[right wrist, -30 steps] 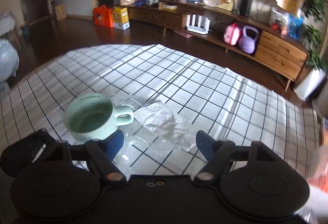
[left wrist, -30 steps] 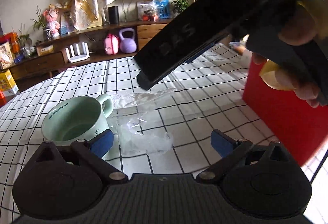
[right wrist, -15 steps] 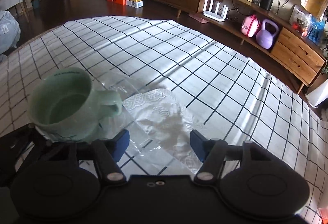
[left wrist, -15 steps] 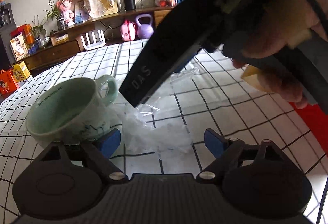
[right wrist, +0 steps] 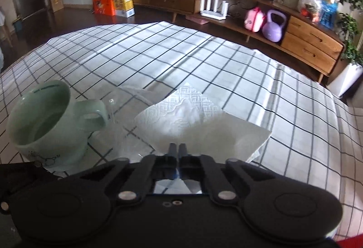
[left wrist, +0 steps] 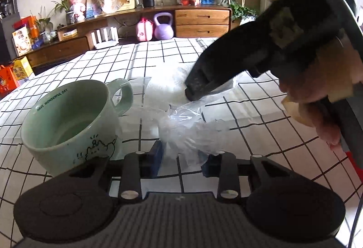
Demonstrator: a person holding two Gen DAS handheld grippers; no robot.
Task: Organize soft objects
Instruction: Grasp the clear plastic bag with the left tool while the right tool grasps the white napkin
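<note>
Change: both tongs are closing in and coming down onto the pile beside the mug [left wrist: 74,120].
Left tongs [left wrist: 181,157]: clamping on the crumpled clear plastic bag [left wrist: 181,132] lying on the checked desk [left wrist: 261,116].
Right tongs [right wrist: 178,150]: pressing together on the near edge of the white napkin [right wrist: 192,120], just right of the mug.
Doing it well: probably lifting both slowly and evenly, keeping the pinches firm, steering clear of the mug handle.
</note>
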